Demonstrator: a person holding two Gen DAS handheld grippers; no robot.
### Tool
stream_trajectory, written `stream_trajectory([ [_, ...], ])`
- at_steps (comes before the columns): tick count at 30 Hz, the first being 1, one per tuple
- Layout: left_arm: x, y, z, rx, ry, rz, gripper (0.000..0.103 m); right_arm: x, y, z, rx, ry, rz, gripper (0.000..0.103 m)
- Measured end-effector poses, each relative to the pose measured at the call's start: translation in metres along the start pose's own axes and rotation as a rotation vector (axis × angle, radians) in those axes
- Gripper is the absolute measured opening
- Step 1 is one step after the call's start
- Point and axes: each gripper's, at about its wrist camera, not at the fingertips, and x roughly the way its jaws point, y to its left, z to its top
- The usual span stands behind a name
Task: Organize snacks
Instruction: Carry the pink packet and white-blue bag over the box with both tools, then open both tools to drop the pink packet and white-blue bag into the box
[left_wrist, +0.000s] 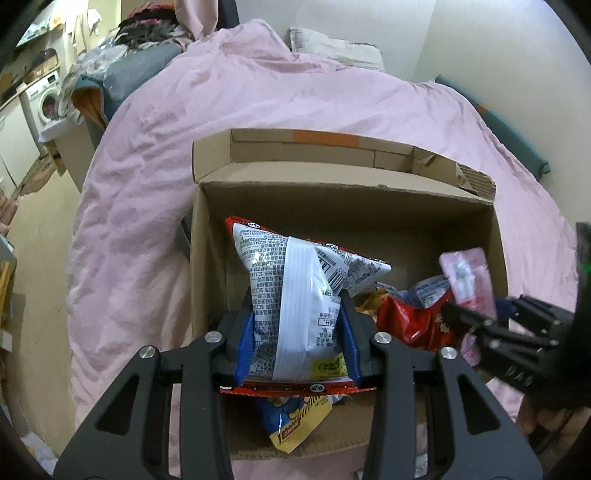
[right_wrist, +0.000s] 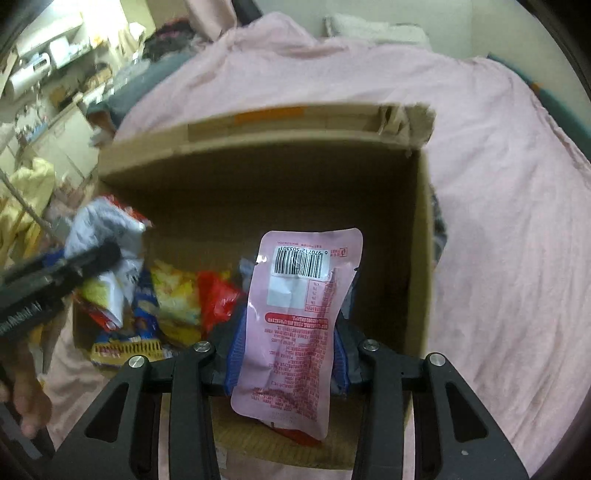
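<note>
Gripped between the left gripper (left_wrist: 297, 332) jaws, a white snack bag (left_wrist: 291, 295) is held above the cardboard box (left_wrist: 343, 210), a pink pouch (right_wrist: 295, 325) is clamped by the right gripper (right_wrist: 286, 354) over the same box, and release inside seems called for next

box (left_wrist: 207, 258): matt brown cardboard, torn corrugated rim | white bag (left_wrist: 295, 295): glossy crinkled plastic film | pink pouch (right_wrist: 299, 317): smooth, faintly shiny plastic | quilt (left_wrist: 147, 221): matt pink wrinkled cloth | left gripper (left_wrist: 297, 332): matt black plastic, blue pads, metal pins
</note>
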Motion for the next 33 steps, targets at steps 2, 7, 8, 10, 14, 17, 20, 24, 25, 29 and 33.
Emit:
stream_trajectory([
  [2, 0.0, 0.002, 0.0, -0.011, -0.008, -0.002, 0.036, -0.004, -0.005, 0.004, 0.029, -0.023, 0.006, 0.042],
  [7, 0.001, 0.002, 0.0, -0.026, -0.012, -0.008, 0.036, -0.011, -0.013, 0.005, 0.096, -0.068, 0.049, 0.046],
  [8, 0.001, 0.002, 0.0, -0.028, -0.009, -0.007, 0.037, -0.014, -0.014, 0.005, 0.102, -0.073, 0.053, 0.047],
  [10, 0.003, 0.003, -0.001, -0.039, 0.004, -0.007, 0.038, -0.014, -0.018, 0.007, 0.117, -0.079, 0.08, 0.052],
  [14, 0.006, 0.007, -0.003, -0.069, 0.026, -0.023, 0.038, -0.022, -0.028, 0.005, 0.148, -0.099, 0.116, 0.066],
  [17, 0.005, 0.008, -0.004, -0.075, 0.029, -0.023, 0.039, -0.025, -0.026, 0.006, 0.152, -0.111, 0.12, 0.082],
  [20, 0.004, 0.005, -0.004, -0.057, 0.032, -0.016, 0.04, -0.026, -0.026, 0.006, 0.15, -0.115, 0.134, 0.088],
  [24, -0.004, 0.005, -0.004, -0.06, -0.008, 0.025, 0.075, -0.031, -0.022, 0.007, 0.121, -0.133, 0.109, 0.093],
  [25, -0.006, 0.006, -0.003, -0.069, -0.019, 0.026, 0.08, -0.032, -0.022, 0.006, 0.12, -0.136, 0.108, 0.094],
  [29, -0.011, 0.01, -0.001, -0.09, -0.038, 0.023, 0.089, -0.034, -0.024, 0.008, 0.127, -0.15, 0.109, 0.097],
  [33, -0.014, 0.011, 0.0, -0.093, -0.049, 0.028, 0.089, -0.039, -0.032, 0.007, 0.156, -0.163, 0.105, 0.097],
])
